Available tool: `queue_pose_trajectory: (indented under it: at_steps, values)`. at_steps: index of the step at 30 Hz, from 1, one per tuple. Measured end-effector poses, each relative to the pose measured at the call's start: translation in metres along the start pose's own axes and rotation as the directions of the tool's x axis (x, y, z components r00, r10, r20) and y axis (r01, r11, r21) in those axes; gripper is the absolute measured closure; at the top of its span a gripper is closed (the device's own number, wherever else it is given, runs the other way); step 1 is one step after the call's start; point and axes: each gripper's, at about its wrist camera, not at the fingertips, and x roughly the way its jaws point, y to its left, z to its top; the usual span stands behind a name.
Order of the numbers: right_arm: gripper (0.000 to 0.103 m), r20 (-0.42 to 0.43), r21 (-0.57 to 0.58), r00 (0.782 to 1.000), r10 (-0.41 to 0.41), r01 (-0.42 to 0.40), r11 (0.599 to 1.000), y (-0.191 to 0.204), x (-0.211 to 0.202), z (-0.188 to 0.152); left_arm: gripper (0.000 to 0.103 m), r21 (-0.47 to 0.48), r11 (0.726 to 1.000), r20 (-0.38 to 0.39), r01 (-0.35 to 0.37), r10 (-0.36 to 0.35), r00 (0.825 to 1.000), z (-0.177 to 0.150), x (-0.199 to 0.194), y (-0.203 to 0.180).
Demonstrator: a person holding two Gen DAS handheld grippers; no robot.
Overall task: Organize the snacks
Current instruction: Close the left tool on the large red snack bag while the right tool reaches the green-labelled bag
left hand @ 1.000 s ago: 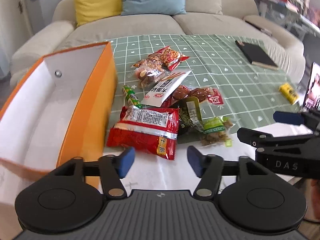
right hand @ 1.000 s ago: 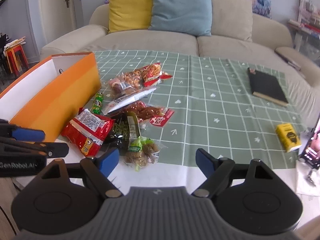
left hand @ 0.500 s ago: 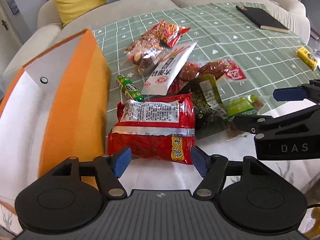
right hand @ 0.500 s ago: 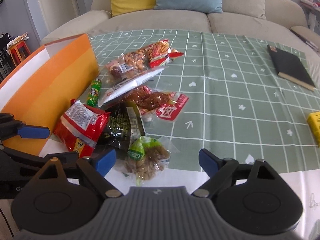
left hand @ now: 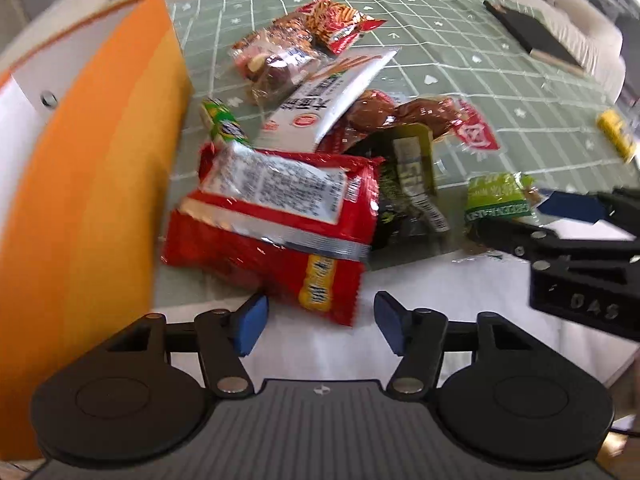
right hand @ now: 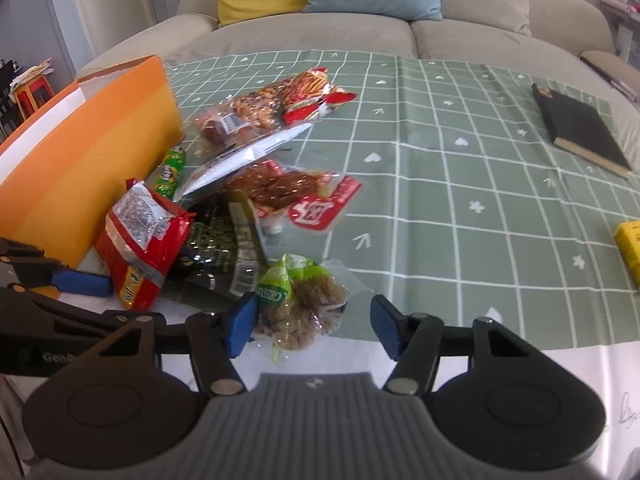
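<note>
My left gripper (left hand: pixel 316 320) is wide, jaws just narrowing, astride the near corner of the red snack bag (left hand: pixel 276 232) without pressing it. My right gripper (right hand: pixel 312 322) is half-wide, just closing around the green-labelled nut packet (right hand: pixel 298 300). Both lie near the table's front edge, beside the orange box (right hand: pixel 92 168).

Right gripper (right hand: pixel 312 326), jaws just closing, straddles a green-labelled snack bag (right hand: pixel 298 300), its left pad touching; red packet (right hand: pixel 140 240) beside an orange box (right hand: pixel 92 168)
</note>
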Motion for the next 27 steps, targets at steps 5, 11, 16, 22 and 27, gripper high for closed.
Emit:
queue_pose_trajectory:
  at_steps: [5,11,16,22,27]
  values:
    - [0.047,0.008,0.009,1.000,-0.022,0.022,1.000,-0.006,-0.001,0.000,0.039,0.034,0.996,0.017,0.079,-0.079,0.997,0.004,0.000,-0.016]
    - [0.054,0.012,0.000,1.000,-0.025,0.025,1.000,-0.008,-0.001,0.001,0.039,0.084,0.995,0.055,0.053,-0.057,0.997,0.005,-0.008,-0.029]
    - [0.058,0.013,0.007,1.000,-0.004,0.004,1.000,-0.007,0.001,0.001,0.028,0.157,0.985,0.118,-0.065,0.046,0.992,0.004,-0.023,-0.025]
    - [0.056,0.022,-0.006,1.000,0.003,-0.003,1.000,-0.004,0.004,0.001,0.025,0.278,0.939,0.139,-0.201,0.168,0.976,0.004,-0.021,-0.017]
    - [0.052,0.022,-0.003,1.000,0.013,-0.013,1.000,-0.005,0.006,-0.001,0.024,0.329,0.917,0.144,-0.223,0.185,0.972,0.008,-0.008,-0.013]
